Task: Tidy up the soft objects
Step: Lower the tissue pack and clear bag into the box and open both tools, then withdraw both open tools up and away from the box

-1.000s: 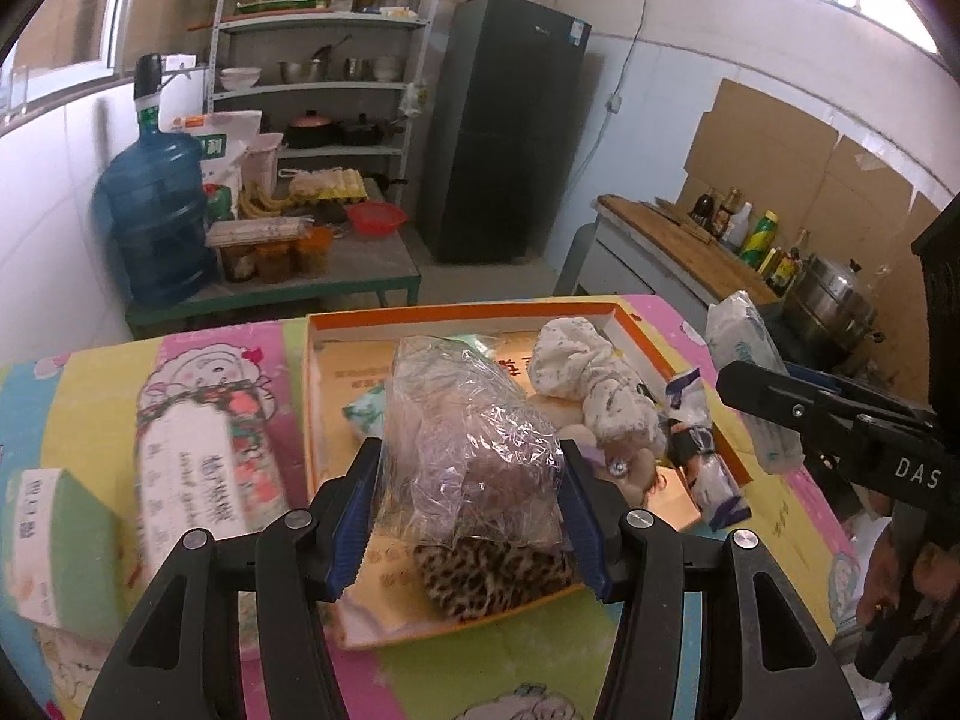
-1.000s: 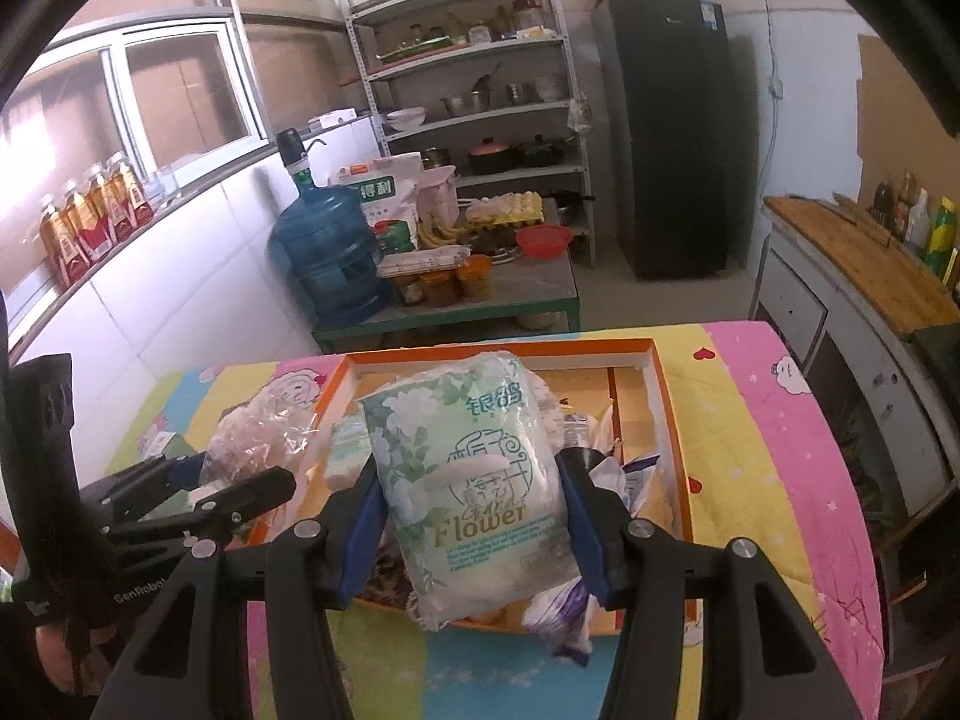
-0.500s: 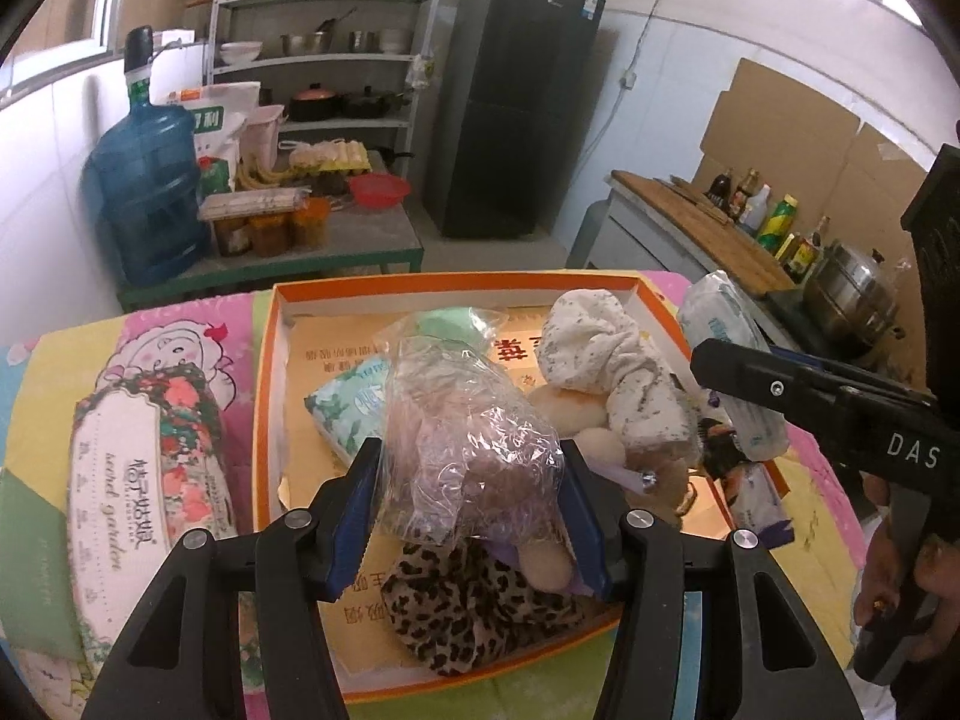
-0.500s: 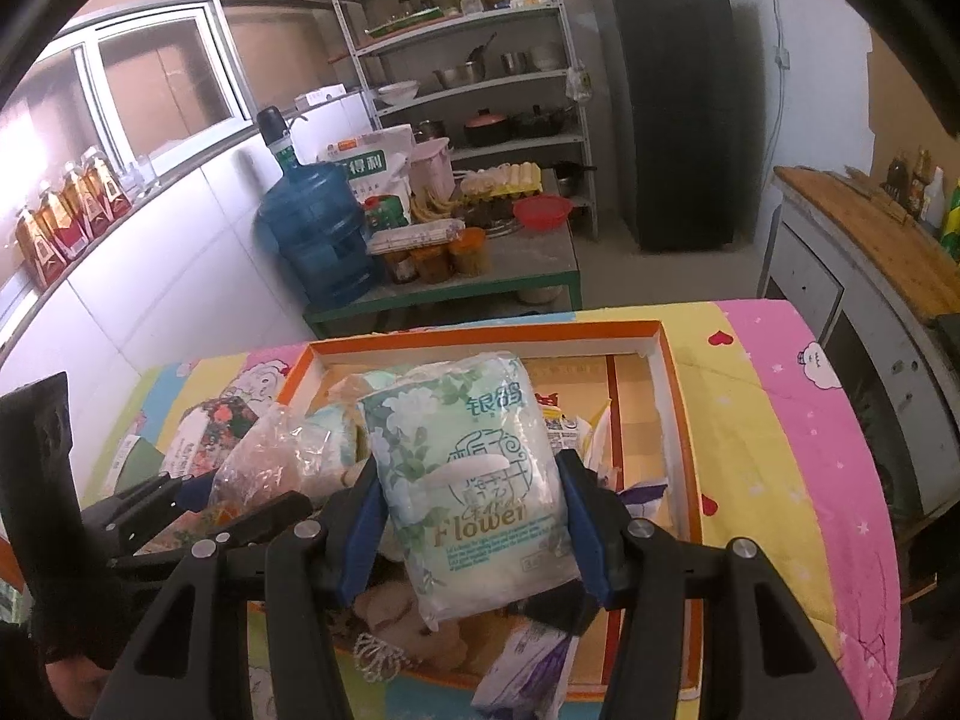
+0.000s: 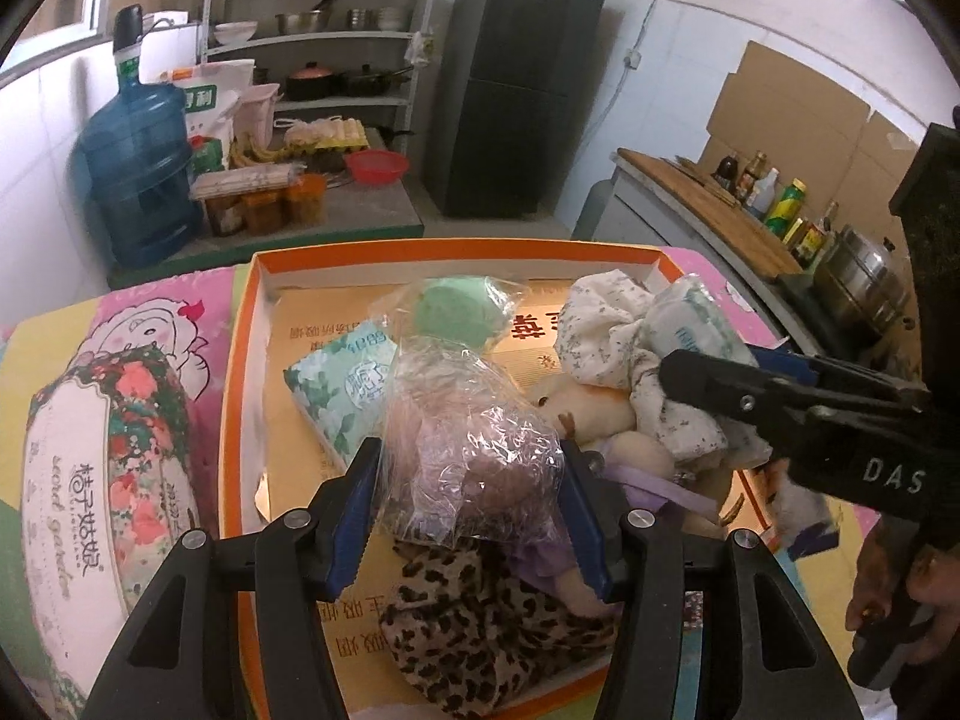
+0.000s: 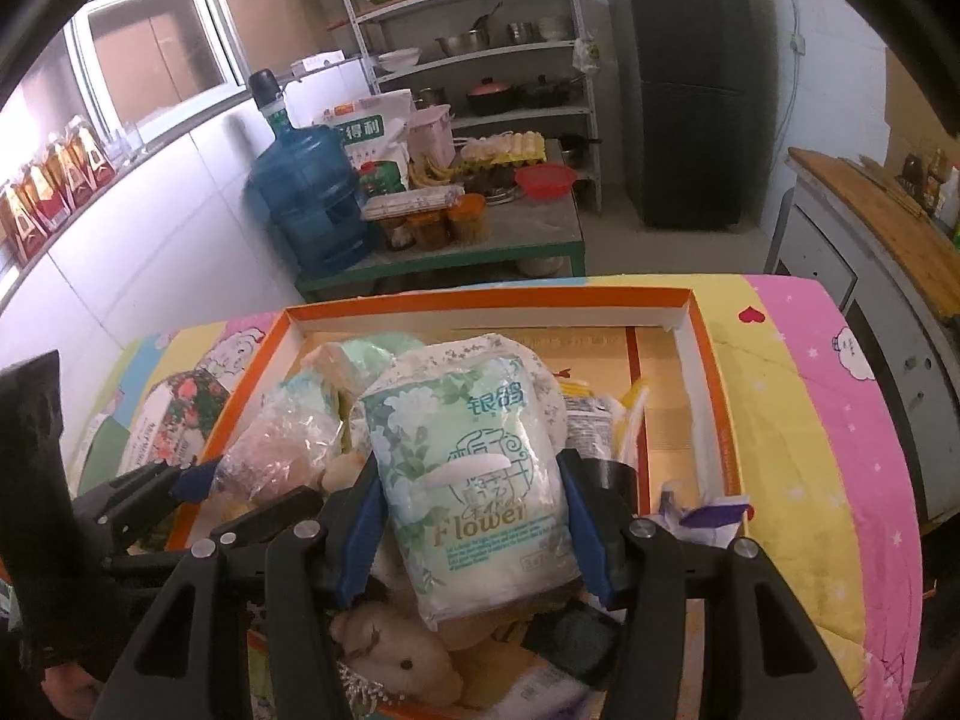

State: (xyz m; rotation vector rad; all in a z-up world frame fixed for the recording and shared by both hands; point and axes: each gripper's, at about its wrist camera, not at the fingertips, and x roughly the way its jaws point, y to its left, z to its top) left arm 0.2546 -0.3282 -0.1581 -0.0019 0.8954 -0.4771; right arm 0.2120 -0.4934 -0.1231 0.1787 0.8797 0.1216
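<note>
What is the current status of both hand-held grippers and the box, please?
Left hand-held gripper shut on clear plastic bag. Right hand-held gripper shut on tissue pack. Both over orange box, already crowded with soft items.

Both claws [image 5: 474, 507] [image 6: 471, 531] clamped, angled downward.

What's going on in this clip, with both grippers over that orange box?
A person holds a gripper in each hand above the orange box on the cartoon-print cloth. The left gripper is clamped on a crinkled clear plastic bag; the right gripper is clamped on a "Flower" tissue pack. Below lie a plush toy, leopard-print fabric and another tissue pack.
</note>
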